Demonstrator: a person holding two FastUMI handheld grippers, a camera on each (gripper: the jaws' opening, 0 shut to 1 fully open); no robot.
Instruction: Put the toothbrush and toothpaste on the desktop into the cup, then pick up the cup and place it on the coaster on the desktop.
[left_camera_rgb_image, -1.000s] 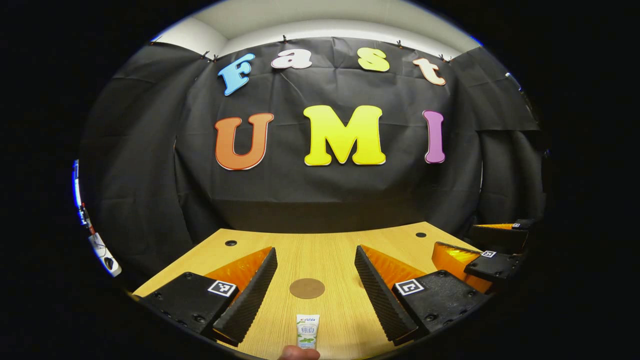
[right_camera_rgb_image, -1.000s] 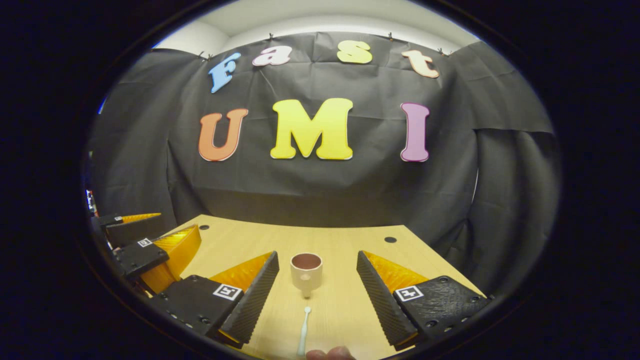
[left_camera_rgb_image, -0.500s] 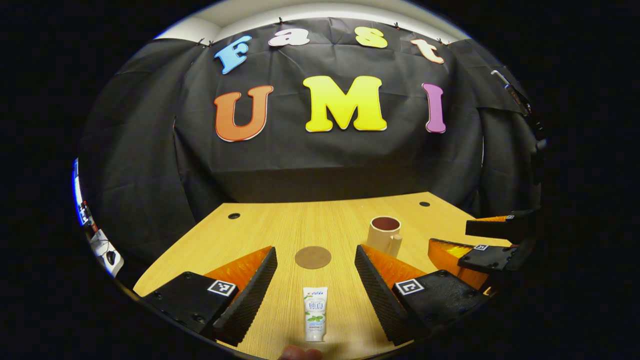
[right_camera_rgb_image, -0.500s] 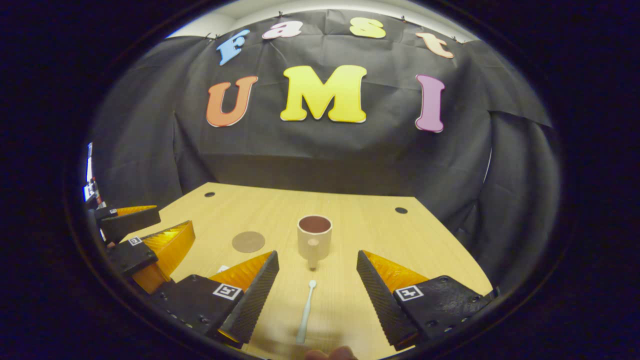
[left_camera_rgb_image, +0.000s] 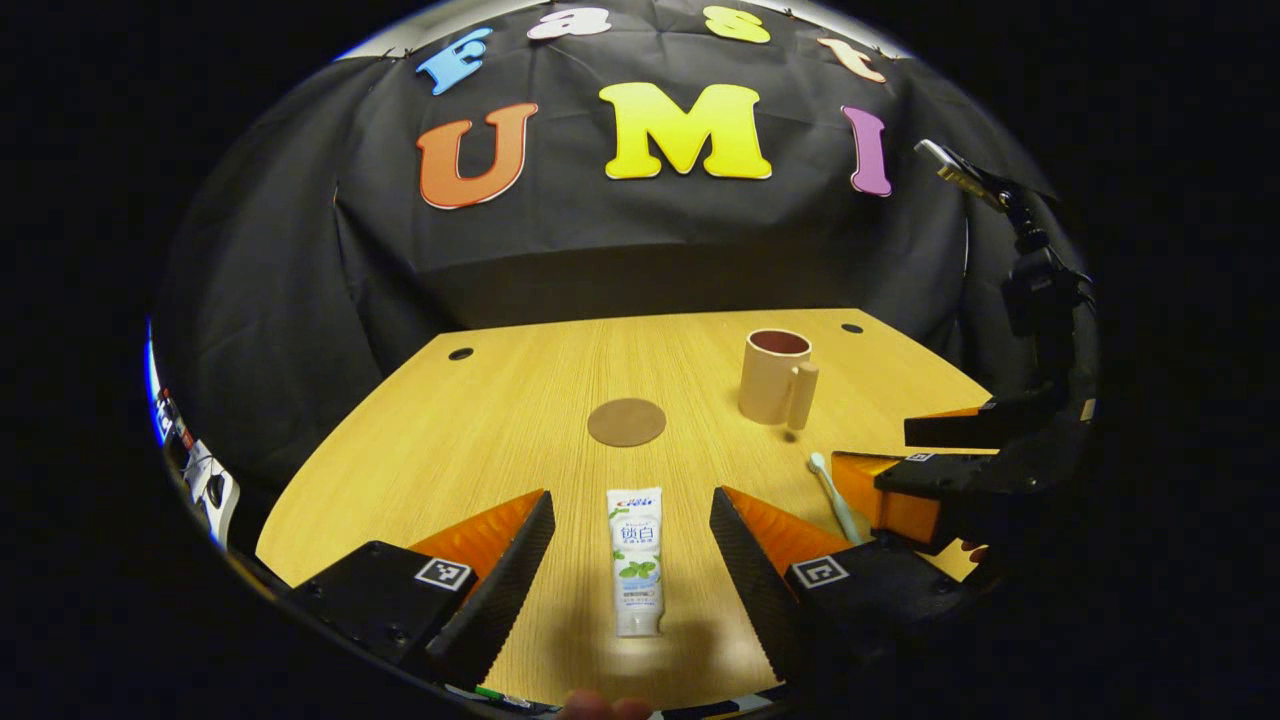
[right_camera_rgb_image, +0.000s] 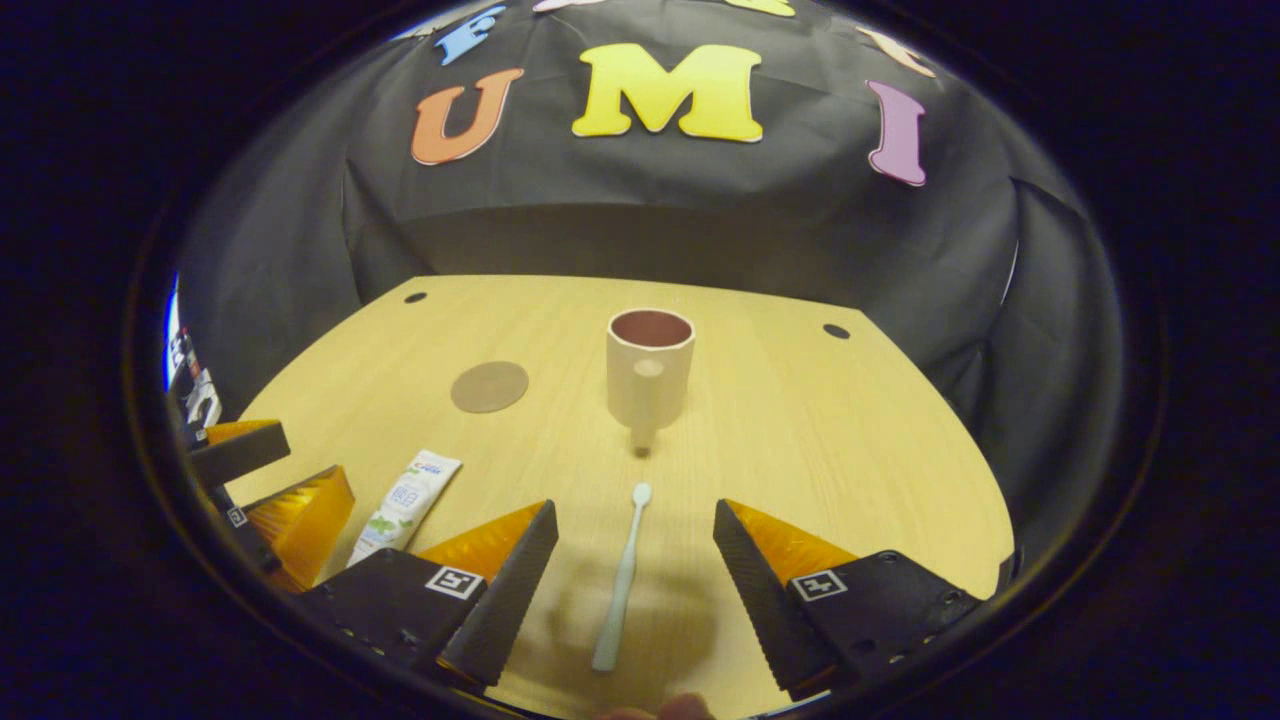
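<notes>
Left gripper view: the toothpaste (left_camera_rgb_image: 637, 560) is seen lying low in the frame, centred between the spread jaws of the left gripper (left_camera_rgb_image: 632, 580); the coaster (left_camera_rgb_image: 626, 422) lies above it, the cup (left_camera_rgb_image: 775, 377) upper right. Right gripper view: the toothbrush (right_camera_rgb_image: 620, 580) lies between the right gripper's (right_camera_rgb_image: 632, 585) spread jaws, nothing blocking it.

Dim booth, warm overhead light on the tabletop (left_camera_rgb_image: 480, 430) — soft shadows beneath the tongs, strong fisheye bending at tabletop edges, focus sharp.
</notes>
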